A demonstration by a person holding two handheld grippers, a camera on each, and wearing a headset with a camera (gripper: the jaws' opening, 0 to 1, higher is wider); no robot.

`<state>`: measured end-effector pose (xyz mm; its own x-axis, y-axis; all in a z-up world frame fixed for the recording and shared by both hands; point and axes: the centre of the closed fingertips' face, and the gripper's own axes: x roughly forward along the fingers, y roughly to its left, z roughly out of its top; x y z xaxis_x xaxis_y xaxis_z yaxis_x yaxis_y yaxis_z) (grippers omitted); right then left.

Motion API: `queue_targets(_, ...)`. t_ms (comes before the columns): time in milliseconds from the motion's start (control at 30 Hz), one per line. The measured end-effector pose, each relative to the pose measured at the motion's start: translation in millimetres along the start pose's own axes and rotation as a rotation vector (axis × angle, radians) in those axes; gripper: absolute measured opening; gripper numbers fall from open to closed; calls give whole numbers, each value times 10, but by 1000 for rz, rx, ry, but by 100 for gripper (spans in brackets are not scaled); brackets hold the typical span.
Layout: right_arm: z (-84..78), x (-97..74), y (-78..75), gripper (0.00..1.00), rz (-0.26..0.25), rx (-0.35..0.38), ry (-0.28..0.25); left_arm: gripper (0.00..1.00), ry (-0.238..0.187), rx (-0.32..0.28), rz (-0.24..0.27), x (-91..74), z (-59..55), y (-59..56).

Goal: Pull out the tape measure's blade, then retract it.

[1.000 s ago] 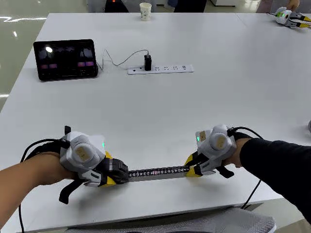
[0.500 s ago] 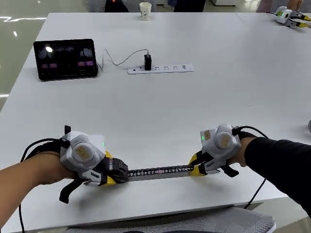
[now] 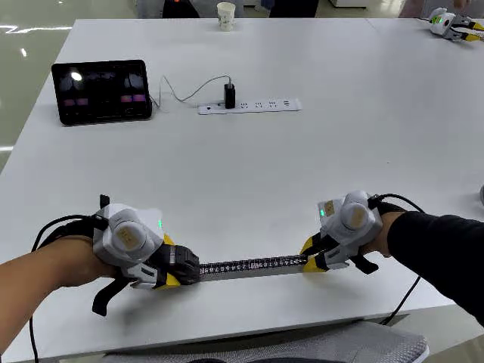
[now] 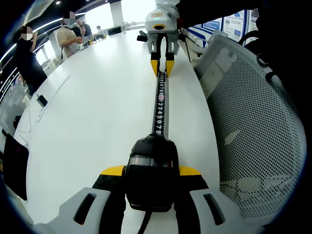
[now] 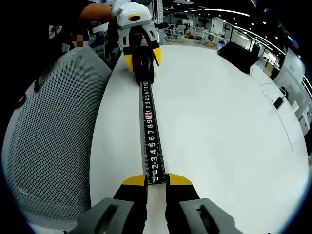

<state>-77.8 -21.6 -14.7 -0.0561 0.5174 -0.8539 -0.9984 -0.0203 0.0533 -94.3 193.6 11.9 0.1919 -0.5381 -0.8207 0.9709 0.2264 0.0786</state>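
Observation:
The black tape measure case (image 3: 184,266) (image 4: 152,170) sits near the table's front edge, clamped in my left gripper (image 3: 168,267) (image 4: 152,171). Its numbered blade (image 3: 249,265) (image 4: 160,105) (image 5: 149,136) runs out flat over the white table (image 3: 302,166) toward the right. My right gripper (image 3: 310,255) (image 5: 156,180) is shut on the blade's free end. In the right gripper view the left gripper (image 5: 141,58) and the case (image 5: 144,73) show at the far end of the blade. In the left gripper view the right gripper (image 4: 162,63) shows at the blade's tip.
A dark tablet (image 3: 101,92) stands at the back left. A white power strip (image 3: 249,107) with a black plug and cable lies mid-table, and a paper cup (image 3: 226,17) stands at the far edge. A mesh chair (image 4: 253,126) sits just off the table's front edge.
My right gripper has moved to the right with the blade's end, so more blade is drawn out of the case. The left gripper and the case have stayed put.

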Motion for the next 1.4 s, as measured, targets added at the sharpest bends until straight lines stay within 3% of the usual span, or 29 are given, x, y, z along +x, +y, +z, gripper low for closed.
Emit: queue_targets(1400,-192,-126,-34,10,0,6,27,32,7,3,-2,1,1,-2)
